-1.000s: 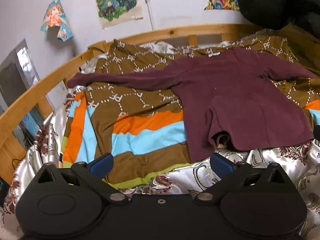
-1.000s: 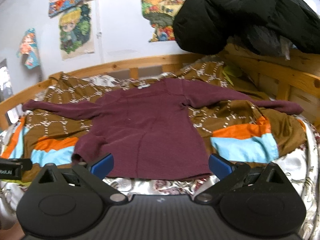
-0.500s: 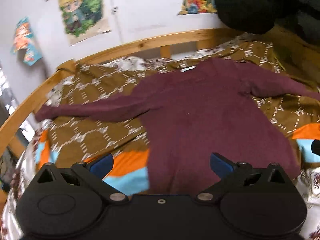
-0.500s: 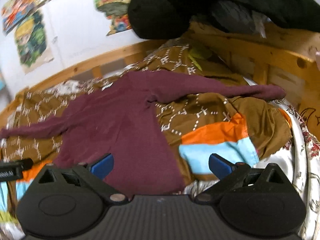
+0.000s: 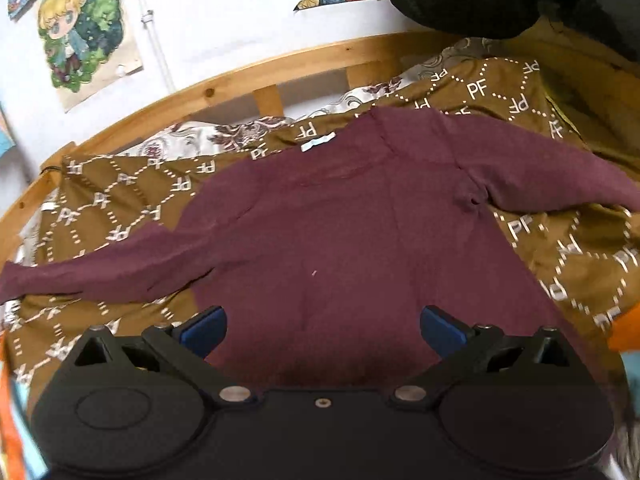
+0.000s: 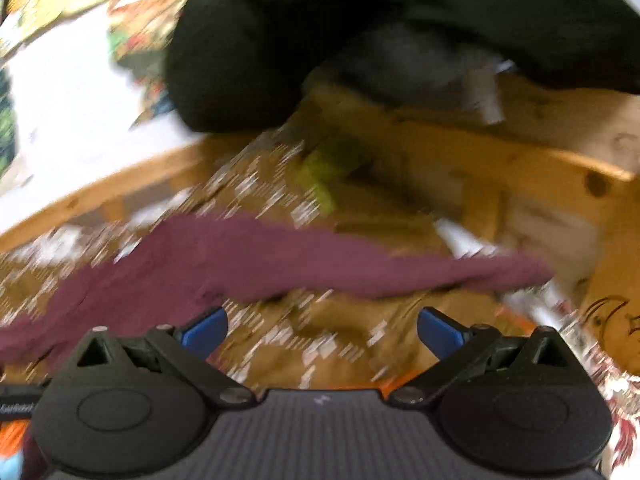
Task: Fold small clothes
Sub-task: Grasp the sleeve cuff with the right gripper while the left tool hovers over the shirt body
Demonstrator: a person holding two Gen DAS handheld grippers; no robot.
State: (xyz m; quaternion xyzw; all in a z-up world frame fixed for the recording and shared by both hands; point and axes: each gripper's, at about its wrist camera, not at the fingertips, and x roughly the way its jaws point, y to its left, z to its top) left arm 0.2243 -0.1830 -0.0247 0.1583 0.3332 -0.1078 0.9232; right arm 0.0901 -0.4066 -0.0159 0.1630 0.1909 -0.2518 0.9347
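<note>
**Ana:** Left wrist view first; the maroon sweater (image 5: 352, 240) lies flat on the brown patterned blanket (image 5: 120, 200), collar toward twelve o'clock, one sleeve running out to nine and the other to three; the left gripper (image 5: 320, 326) hangs over the body of the sweater with its jaws spread wide and nothing between them.

**Ben:** And the right wrist view is badly smeared; I can make out the right sleeve (image 6: 360, 264) crossing from nine to three, ahead of the right gripper (image 6: 320, 330), whose jaws are also spread and empty; a black coat (image 6: 360, 20) hangs over the wooden rail (image 6: 540, 140) at twelve.

**Ana:** So nothing is pinched yet; what worries you?

**Ben:** The blur; I judge that a fast approach could close on the blanket as well as the sleeve, dragging both up together and spoiling the fold.

**Ana:** Agreed; the blanket is wrinkled under the cuff end; also, if only one side lifts, the thin knit may slide and bunch at the armpit, where it already puckers near two o'clock.
</note>
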